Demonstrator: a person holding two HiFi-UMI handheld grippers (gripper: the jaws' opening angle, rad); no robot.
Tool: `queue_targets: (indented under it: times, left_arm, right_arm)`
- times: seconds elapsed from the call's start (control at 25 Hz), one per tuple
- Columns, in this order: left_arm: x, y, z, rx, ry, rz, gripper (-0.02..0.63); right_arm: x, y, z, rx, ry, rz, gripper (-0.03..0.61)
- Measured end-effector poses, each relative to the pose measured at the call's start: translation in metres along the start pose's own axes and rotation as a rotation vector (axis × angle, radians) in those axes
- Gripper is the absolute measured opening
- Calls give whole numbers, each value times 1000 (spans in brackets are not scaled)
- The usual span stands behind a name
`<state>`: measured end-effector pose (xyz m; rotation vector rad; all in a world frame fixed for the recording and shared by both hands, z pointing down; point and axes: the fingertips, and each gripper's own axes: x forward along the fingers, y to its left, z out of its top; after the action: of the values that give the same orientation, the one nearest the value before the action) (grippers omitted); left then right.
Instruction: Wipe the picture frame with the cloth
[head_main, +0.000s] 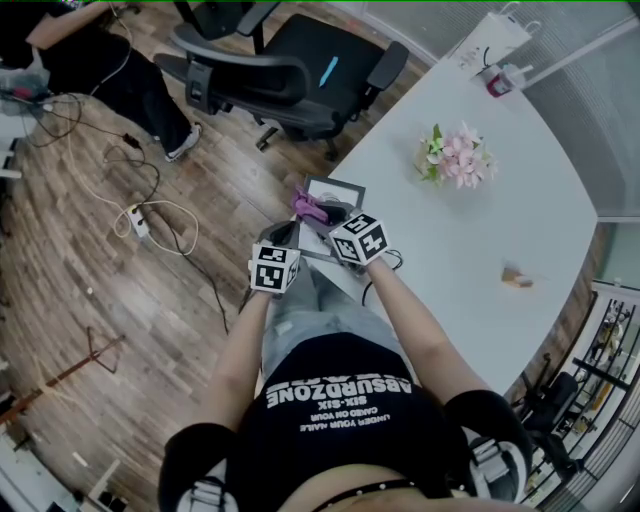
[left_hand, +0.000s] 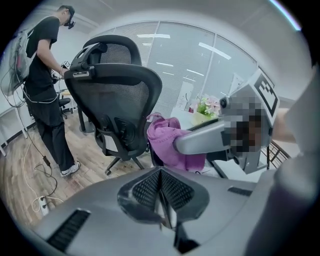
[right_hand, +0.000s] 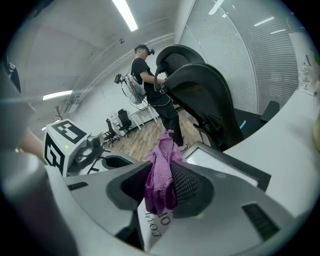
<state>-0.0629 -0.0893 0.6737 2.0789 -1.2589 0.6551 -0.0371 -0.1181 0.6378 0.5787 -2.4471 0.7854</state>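
Office room with a wood-plank floor (head_main: 70, 300) and a white table (head_main: 470, 230), whose near edge is the work area.

Right gripper (right_hand: 172, 172): jaws closed on a purple cloth (right_hand: 159, 187), which is bunched between the mesh pads and sticks out above them. In the head view the cloth (head_main: 312, 208) lies on the picture frame (head_main: 338, 187). The frame is dark-rimmed with a pale inner panel and rests at the table's edge. In the right gripper view its rim (right_hand: 235, 167) runs just beyond the jaws, and a printed pale surface shows directly below the cloth.

Left gripper (left_hand: 161, 172): jaws pressed together on a thin pale-and-dark edge. In the head view this gripper (head_main: 283, 245) meets the frame's near left corner, so the edge is taken to be the frame.

Surroundings: a black mesh office chair (head_main: 300, 70) stands just beyond the frame. A bunch of pink flowers (head_main: 455, 155) sits further along the table. A white power strip (head_main: 138, 222) with trailing cables lies on the floor. A second person in black (left_hand: 45, 75) stands behind the chair.
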Motion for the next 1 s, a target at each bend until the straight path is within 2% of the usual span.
queue_targets:
  times: [0.24,0.6,1.0]
  left_arm:
    - [0,1,0,1,1,-3,16]
    - [-1,1,-1,23,6,-1,15]
    - [-1,0,-1,36,10,-3,16]
  right_arm:
    - [-1,11,-8,91,33,60,126]
    - [-2,15,-12,25,63,51,126]
    - [-22,2,-23,-45,116,-17,127]
